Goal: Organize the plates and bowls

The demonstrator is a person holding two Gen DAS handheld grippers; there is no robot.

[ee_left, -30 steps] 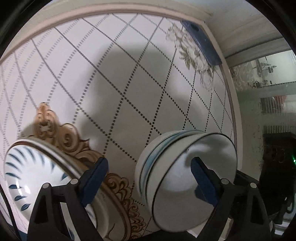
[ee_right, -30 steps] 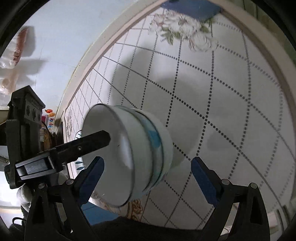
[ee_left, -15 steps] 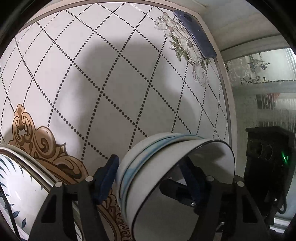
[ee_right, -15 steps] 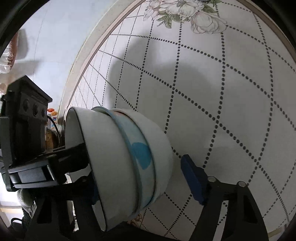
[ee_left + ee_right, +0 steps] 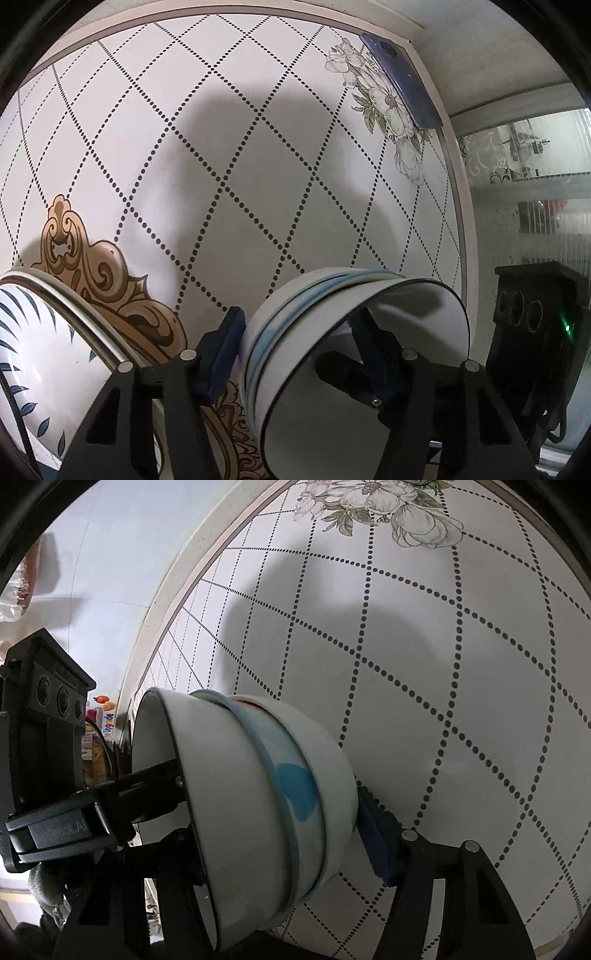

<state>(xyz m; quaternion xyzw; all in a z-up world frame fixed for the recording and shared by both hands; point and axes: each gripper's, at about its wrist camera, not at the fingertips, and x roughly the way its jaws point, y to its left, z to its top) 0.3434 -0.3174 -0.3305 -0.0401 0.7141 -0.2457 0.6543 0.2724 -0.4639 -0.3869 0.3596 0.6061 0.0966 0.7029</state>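
Note:
A stack of nested white bowls (image 5: 280, 306), one with a blue band and blue patch, stands on the patterned table (image 5: 221, 166). My left gripper (image 5: 299, 332) straddles its rim, one blue pad on the outer wall, the other inside the top bowl, jaws closing. From the opposite side my right gripper (image 5: 273, 830) grips the same stack of bowls (image 5: 240, 794). Its right pad (image 5: 376, 842) lies against the lowest bowl and its left finger is hidden inside, jaws closing. A plate (image 5: 37, 350) with blue leaf marks lies left of the left gripper.
A dark blue phone (image 5: 402, 81) lies at the table's far corner by a printed flower. The table edge (image 5: 458, 221) runs close on the right in the left wrist view, with frosted glass beyond. The left gripper's black body (image 5: 48, 738) fills the right wrist view's left side.
Both pairs of jaws have narrowed from wide apart to lying against the bowl stack's wall. The right gripper has sunk closer to the stack, which now fills more of both views.

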